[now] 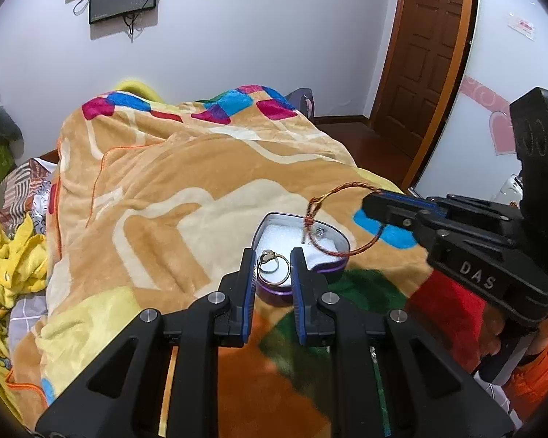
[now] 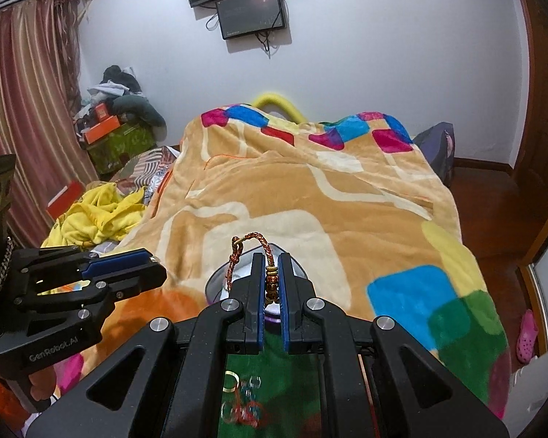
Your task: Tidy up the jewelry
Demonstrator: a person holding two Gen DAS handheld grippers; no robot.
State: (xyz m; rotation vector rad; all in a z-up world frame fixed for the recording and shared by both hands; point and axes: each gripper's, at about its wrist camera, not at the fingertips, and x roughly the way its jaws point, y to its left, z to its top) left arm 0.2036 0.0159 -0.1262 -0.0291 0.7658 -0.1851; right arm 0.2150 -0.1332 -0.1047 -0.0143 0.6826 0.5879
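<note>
Left jaws: my left gripper (image 1: 273,268) stood parted, clasping nothing, its fingers on either side of the near end of the tin.
Right jaws: my right gripper (image 2: 271,283) was clenched on the braided cord bracelet (image 1: 338,219), pinching it at its gold beads.
Bracelet: the red-and-gold loop hung from my right fingertips (image 1: 374,202) over the far right part of the tin, its knotted tail dangling down towards the white lining; I could not tell whether the tail touched it.
Tin: a small purple heart-shaped tin (image 1: 301,277), open and lined in white, sat on the blanket (image 1: 186,182) just ahead of both grippers.
Tin contents: a gold ring (image 1: 272,264) lay at the near end between my left fingers, and a small silver piece (image 1: 318,232) lay near the far side, too small to name.
In the way: my right gripper reached in from the right, close above the tin's right rim.
Loose pieces: several small rings (image 2: 243,396), gold and red, lay blurred on the green patch under my right gripper.
Open room: the tan blanket spread wide beyond the tin towards the far wall.
Edges: the blanket dropped off on the right to a wooden floor (image 2: 493,189); on the left lay crumpled yellow cloth (image 2: 98,215).
</note>
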